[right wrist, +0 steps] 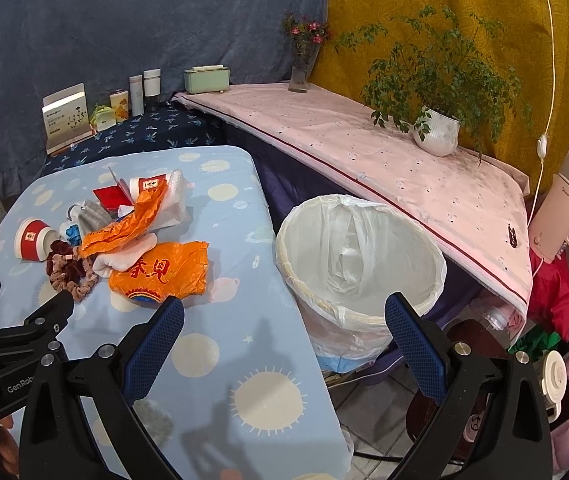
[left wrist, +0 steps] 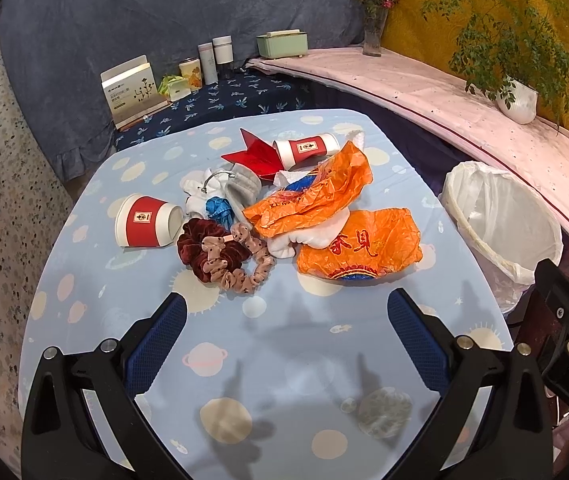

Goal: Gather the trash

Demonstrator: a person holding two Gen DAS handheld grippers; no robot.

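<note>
Two grippers are held wide apart and empty: the left gripper above the near half of the table, the right gripper over its right edge. Trash is heaped toward the far edge: orange wrappers, two red paper cups, scrunchies. A lined bin is seen just beside the right edge.

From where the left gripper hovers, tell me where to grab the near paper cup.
The near paper cup lies on its side, open mouth toward the scrunchies. Bring the left hand-held gripper, now open, down from above and close across the red band at mid-body; the round wall there looks free, probably steadier than pinching the thin rim.
</note>
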